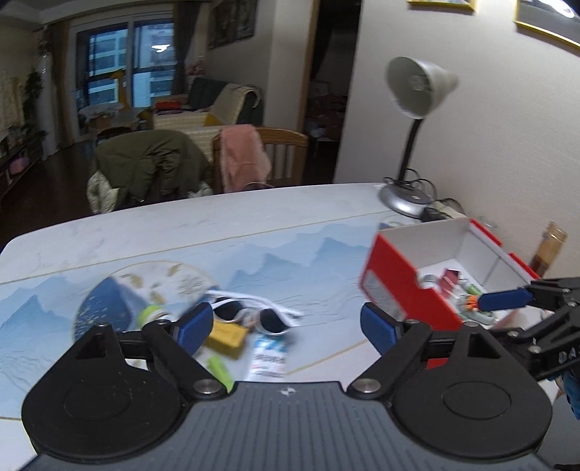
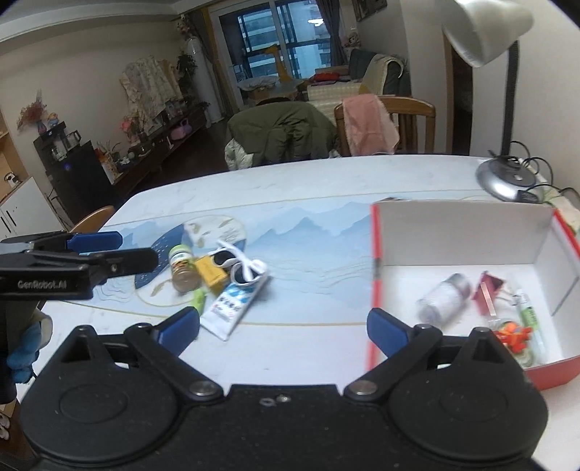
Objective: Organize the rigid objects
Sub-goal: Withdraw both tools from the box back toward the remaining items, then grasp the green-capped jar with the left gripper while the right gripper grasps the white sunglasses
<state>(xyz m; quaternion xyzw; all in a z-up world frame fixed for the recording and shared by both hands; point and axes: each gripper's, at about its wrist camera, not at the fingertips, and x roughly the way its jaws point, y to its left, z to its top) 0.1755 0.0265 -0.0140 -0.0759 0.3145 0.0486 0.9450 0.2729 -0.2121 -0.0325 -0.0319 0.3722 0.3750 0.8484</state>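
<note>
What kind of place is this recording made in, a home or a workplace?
Most likely a home, a dining table open to a living room. A sofa draped with blankets stands before the dark balcony window, clothes hang over wooden dining chairs, and a silver desk lamp stands on the pale table.

1. My left hand-held gripper point(image 1: 286, 328) is black with blue pads; my right hand-held gripper point(image 2: 282, 328) matches.
2. The tabletop point(image 2: 308, 181) is pale marble-white, with a mat point(image 2: 308, 232) printed in blue mountain ridges and a gold-flecked round motif.
3. The box point(image 2: 554, 369) is red outside and white inside.
4. At ten o'clock from my right gripper: white-framed sunglasses point(image 2: 239, 266) with dark lenses, a yellow block point(image 2: 210, 271), a white tube point(image 2: 232, 304) with blue and red print, and a green-labelled jar point(image 2: 183, 270).
5. The lamp point(image 2: 485, 29) has a silver shade and a black neck.
</note>
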